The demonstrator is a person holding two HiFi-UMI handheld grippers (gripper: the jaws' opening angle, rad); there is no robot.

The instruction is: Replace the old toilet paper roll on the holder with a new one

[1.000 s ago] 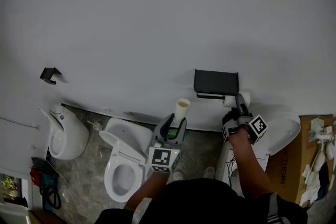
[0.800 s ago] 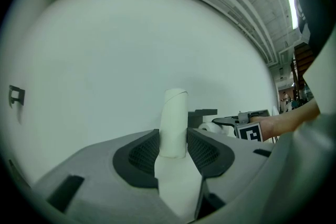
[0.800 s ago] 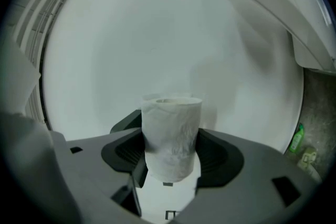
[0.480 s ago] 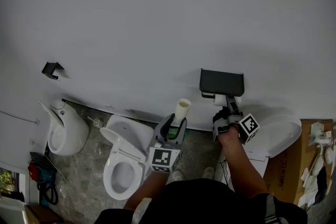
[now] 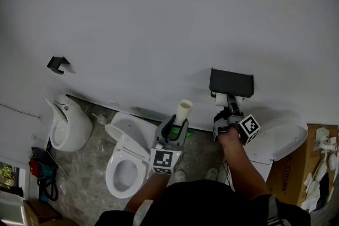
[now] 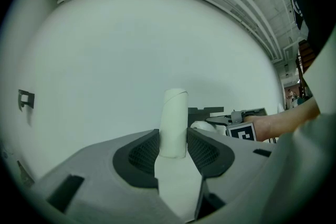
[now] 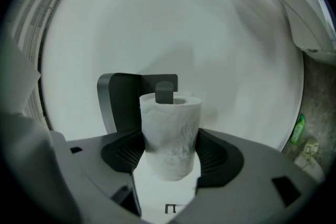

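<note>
Wall (image 5: 159, 18); right gripper (image 5: 226, 101) wide around roll (image 7: 170, 134)

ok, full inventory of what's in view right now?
holder: 1, black, on the wall, right of centre
toilet paper roll: 1, white, between the right gripper's jaws, at the holder's peg
cardboard tube: 1, pale, between the left gripper's jaws
toilet: 1, white, floor, left of centre
urinal: 1, white, floor, far left
wall hook: 1, black, wall, upper left
sink: 1, white, far right
cardboard box: 1, brown, right edge under the sink
bottle: 1, green, floor by the wall
left gripper: 1, grey, shut on the cardboard tube
right gripper: 1, grey, shut on the toilet paper roll
forearms: 2, bare, bottom of head view
</note>
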